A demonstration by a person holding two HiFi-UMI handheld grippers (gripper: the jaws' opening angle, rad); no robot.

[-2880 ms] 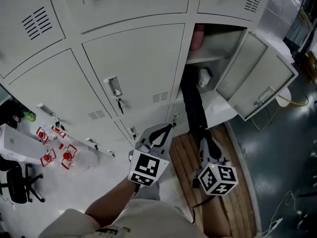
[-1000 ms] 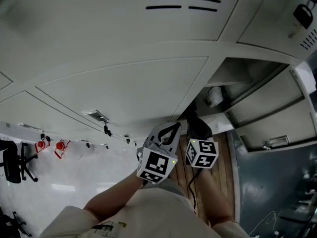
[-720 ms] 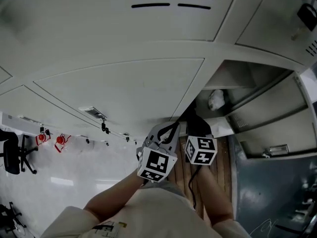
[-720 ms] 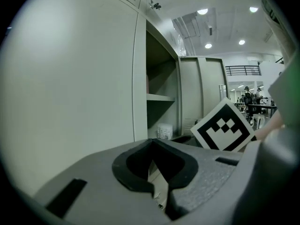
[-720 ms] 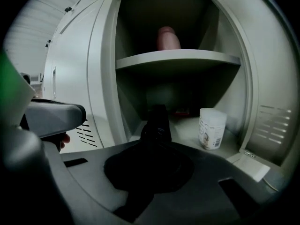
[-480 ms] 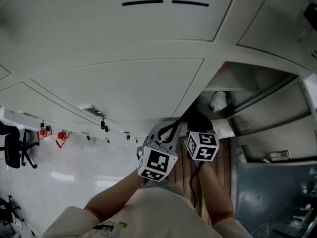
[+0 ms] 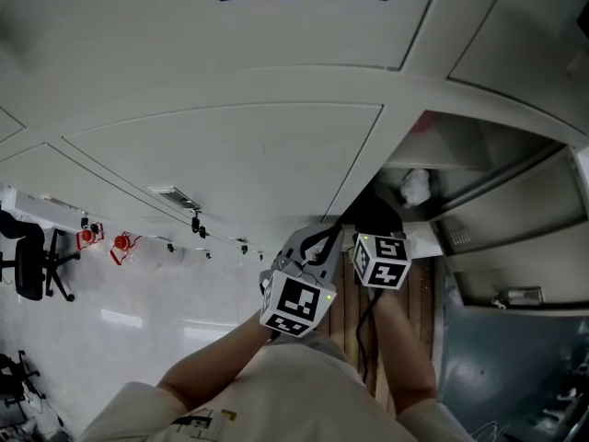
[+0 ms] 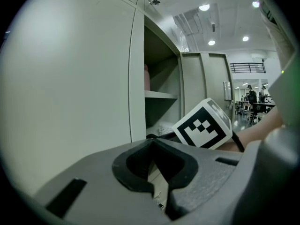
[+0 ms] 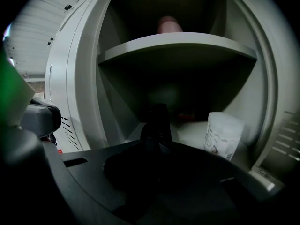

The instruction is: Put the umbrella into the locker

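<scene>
The umbrella [image 9: 157,121] pokes into the locker [image 9: 82,78] beneath the shelf [image 9: 178,43], beside a cup [image 9: 222,135].

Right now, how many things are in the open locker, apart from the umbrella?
2: a pink thing on the upper shelf, a white container below at the right. The dark back may hide more.

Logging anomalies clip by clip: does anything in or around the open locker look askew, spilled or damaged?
Nothing stands out. The right gripper holds the dark umbrella pointing into the lower compartment of the locker, and the white container beside it stands upright, nothing spilled.
</scene>
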